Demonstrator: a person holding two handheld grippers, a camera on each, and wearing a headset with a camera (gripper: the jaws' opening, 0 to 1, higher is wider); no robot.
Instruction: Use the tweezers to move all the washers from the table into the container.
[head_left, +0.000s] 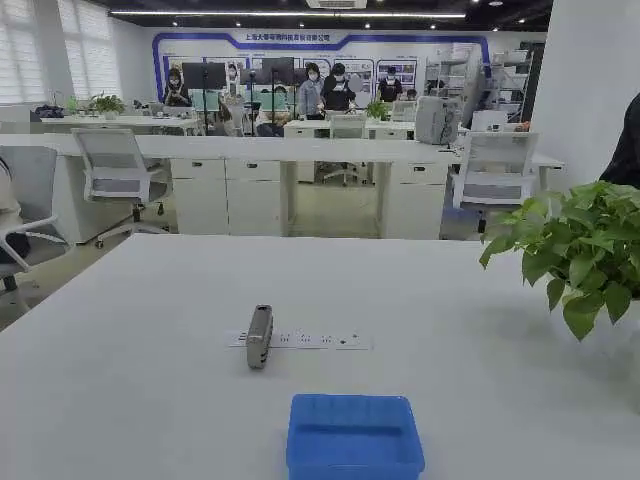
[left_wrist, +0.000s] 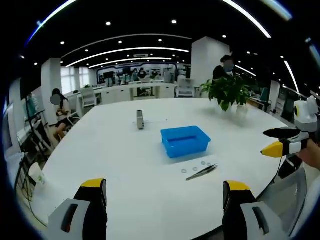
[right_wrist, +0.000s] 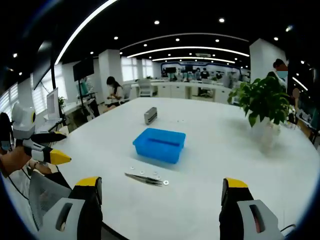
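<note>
left gripper (left_wrist: 164, 186) and right gripper (right_wrist: 160, 182) both spread wide, empty; tweezers (left_wrist: 201, 172) lie among washers (left_wrist: 184, 171) lower centre of left gripper view, near blue container (left_wrist: 187, 147); suggest pinching tweezers mid-shaft, squarely.

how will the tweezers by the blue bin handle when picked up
Probably awkward: the tweezers look thin and lie flat on the smooth white table, so they may slide rather than lift. They look slim and light, so likely springy when squeezed.

Bright overhead strip lighting, sharp focus, fisheye-warped edges
</note>
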